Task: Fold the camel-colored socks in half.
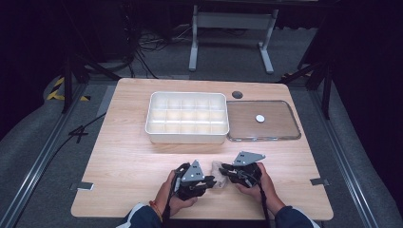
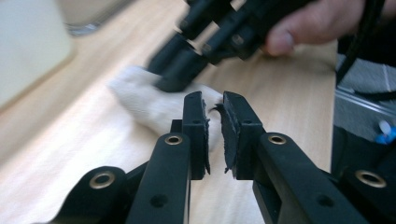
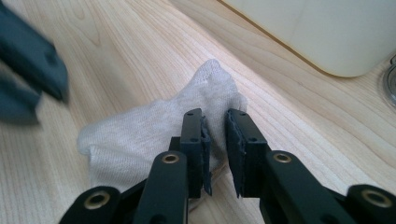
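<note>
My left gripper nearly closed, empty; right gripper narrowed over sock; compartment box and lid at 12 o'clock.

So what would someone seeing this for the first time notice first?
Probably the small white knitted sock lying crumpled at the near edge of the light wooden table, with the left gripper and the right gripper meeting over it. Behind stands a white plastic compartment tray, its clear lid lying flat beside it.
</note>
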Tool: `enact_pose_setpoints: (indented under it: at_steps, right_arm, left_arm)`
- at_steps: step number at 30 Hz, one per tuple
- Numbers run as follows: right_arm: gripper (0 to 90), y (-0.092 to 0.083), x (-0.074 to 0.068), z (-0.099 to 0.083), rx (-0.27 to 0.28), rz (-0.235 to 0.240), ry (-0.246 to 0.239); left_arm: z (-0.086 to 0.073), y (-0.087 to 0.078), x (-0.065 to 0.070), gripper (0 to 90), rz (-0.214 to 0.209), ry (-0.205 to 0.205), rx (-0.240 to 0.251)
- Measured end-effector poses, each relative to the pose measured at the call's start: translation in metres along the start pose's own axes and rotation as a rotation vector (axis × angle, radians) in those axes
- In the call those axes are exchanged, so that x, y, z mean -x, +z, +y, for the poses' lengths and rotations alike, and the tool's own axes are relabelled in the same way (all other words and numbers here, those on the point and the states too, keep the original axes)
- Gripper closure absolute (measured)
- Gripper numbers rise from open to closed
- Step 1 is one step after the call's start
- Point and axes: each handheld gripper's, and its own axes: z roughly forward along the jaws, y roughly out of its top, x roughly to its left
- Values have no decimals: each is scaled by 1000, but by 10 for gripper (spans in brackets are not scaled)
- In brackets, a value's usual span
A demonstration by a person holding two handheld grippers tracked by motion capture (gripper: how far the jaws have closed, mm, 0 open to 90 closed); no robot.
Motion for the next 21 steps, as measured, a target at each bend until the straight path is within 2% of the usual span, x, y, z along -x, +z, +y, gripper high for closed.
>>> enact_pose_setpoints:
  at_steps: [2, 8, 10, 12, 15, 18, 21]
  right_arm:
    - [777, 1, -2, 0, 3, -4, -8]
    - [777, 0, -5, 0, 0, -15, -21]
    - [778, 0, -5, -1, 0, -20, -28]
    - [778, 0, -6, -1, 1, -22, -33]
    - [762, -1, -5, 0, -3, -31, -43]
    - [756, 0, -4, 1, -7, -38, -30]
    - [764, -1, -2, 4, -17, -70, -34]
  left_arm:
    - [0, 3, -2, 805, 0, -10, 10]
    - [-6, 30, 2, 782, -34, 36, -40]
    - [-9, 36, 4, 774, -37, 29, -42]
    - [-12, 39, 6, 779, -24, 53, -56]
    - [-12, 39, 7, 783, -19, 64, -64]
    - [-12, 40, 8, 786, -18, 62, -70]
    - [-12, 40, 8, 795, -13, 59, -70]
